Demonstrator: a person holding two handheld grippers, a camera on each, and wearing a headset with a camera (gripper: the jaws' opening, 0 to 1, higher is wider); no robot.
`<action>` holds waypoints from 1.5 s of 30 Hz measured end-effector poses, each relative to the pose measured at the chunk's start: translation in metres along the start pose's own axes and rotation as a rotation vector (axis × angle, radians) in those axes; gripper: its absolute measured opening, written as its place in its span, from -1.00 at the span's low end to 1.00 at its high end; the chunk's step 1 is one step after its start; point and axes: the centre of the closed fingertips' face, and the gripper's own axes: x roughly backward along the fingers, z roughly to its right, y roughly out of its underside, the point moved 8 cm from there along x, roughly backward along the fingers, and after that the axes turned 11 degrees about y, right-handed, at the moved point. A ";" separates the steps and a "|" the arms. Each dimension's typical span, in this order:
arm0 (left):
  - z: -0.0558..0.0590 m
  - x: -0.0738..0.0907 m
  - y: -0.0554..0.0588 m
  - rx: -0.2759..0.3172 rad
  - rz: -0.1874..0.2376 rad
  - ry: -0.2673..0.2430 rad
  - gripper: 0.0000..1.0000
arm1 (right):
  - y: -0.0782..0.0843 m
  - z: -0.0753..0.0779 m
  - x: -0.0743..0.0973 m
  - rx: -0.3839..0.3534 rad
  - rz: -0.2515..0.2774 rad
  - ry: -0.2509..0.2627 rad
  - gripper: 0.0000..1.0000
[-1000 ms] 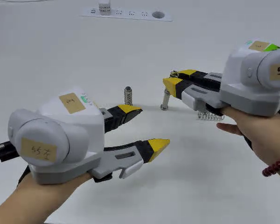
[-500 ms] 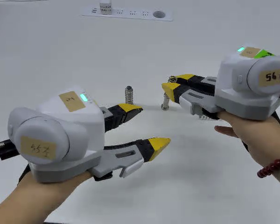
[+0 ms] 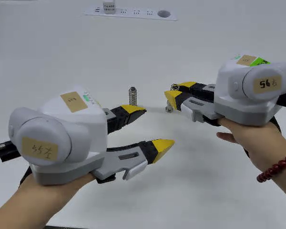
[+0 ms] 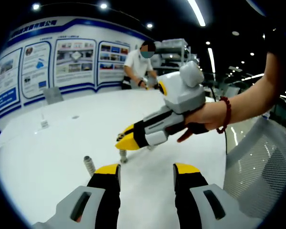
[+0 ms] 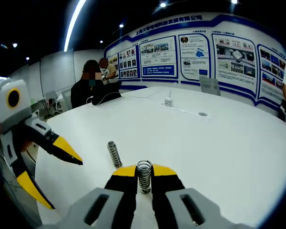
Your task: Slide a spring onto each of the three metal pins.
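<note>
A broad white tabletop (image 3: 76,57) fills the workspace, with a flat white power strip (image 3: 128,13) set into its far edge. In the gripper views a wall of blue-and-white display boards (image 5: 181,52) runs behind it.

The left gripper (image 3: 150,128), grey-bodied with yellow-tipped black jaws, hangs low over the near side of the table. Its jaws are spread wide with nothing between them.

The right gripper (image 3: 174,93) reaches in from the right with its jaws pressed onto a small coiled steel spring (image 5: 144,175), which stands roughly upright between the yellow tips.

Directly below those tips in the head view stands a short bare metal pin (image 3: 168,109) on the table. The pictures do not show whether the spring's lower end has reached the pin's top.

Just to the left stands a second upright metal pin with a spring around it (image 3: 132,96), apart from both grippers. It is a little beyond the left gripper's upper jaw tip.
</note>
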 end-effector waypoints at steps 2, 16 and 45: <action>0.000 0.000 0.000 0.000 0.000 0.001 -0.10 | 0.001 0.000 0.000 -0.005 -0.003 0.001 -0.76; 0.001 0.000 -0.001 0.000 0.002 0.000 -0.11 | 0.011 -0.003 -0.003 0.010 -0.038 0.004 -0.76; 0.003 0.001 -0.004 -0.018 -0.001 -0.014 -0.07 | -0.009 -0.004 0.018 -0.002 0.002 -0.006 -0.51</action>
